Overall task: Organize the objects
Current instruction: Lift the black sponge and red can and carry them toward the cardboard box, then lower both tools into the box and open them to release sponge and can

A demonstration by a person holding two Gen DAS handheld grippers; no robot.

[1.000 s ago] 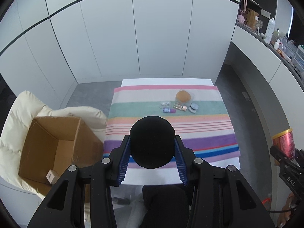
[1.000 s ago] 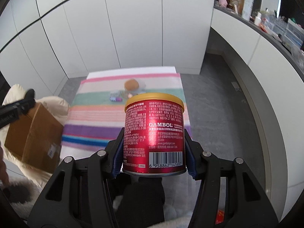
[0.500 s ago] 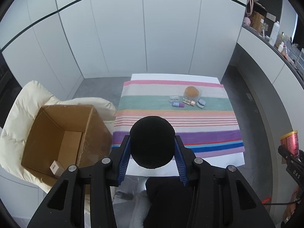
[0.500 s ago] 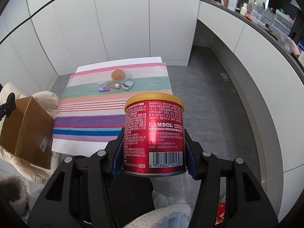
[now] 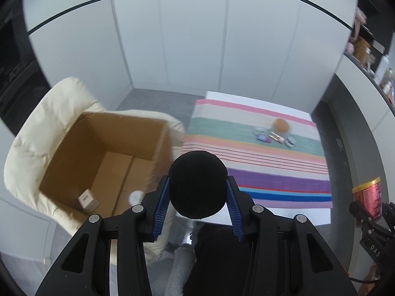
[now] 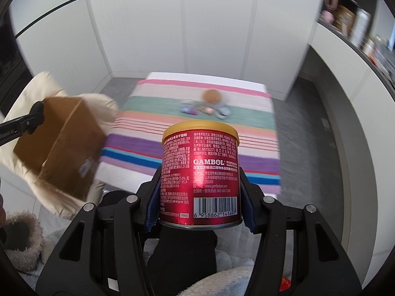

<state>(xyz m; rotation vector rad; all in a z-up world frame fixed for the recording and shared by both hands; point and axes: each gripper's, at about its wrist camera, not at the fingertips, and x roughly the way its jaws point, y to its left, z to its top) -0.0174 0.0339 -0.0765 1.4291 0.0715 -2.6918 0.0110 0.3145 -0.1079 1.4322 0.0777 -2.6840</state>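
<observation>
Cardboard box (image 5: 103,157), open on a cream cushion (image 5: 37,133), has swung closer at ten o'clock of the left hand-held gripper (image 5: 197,202), which pinches a black round object (image 5: 197,182). Right hand-held gripper (image 6: 200,212) clamps the red can (image 6: 200,172); both loads look box-bound, small items (image 5: 274,138) waiting on the striped worktop (image 5: 271,180).

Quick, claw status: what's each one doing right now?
Left claw: shut on a round black object.
Right claw: shut on a red metal can with a gold lid.
</observation>
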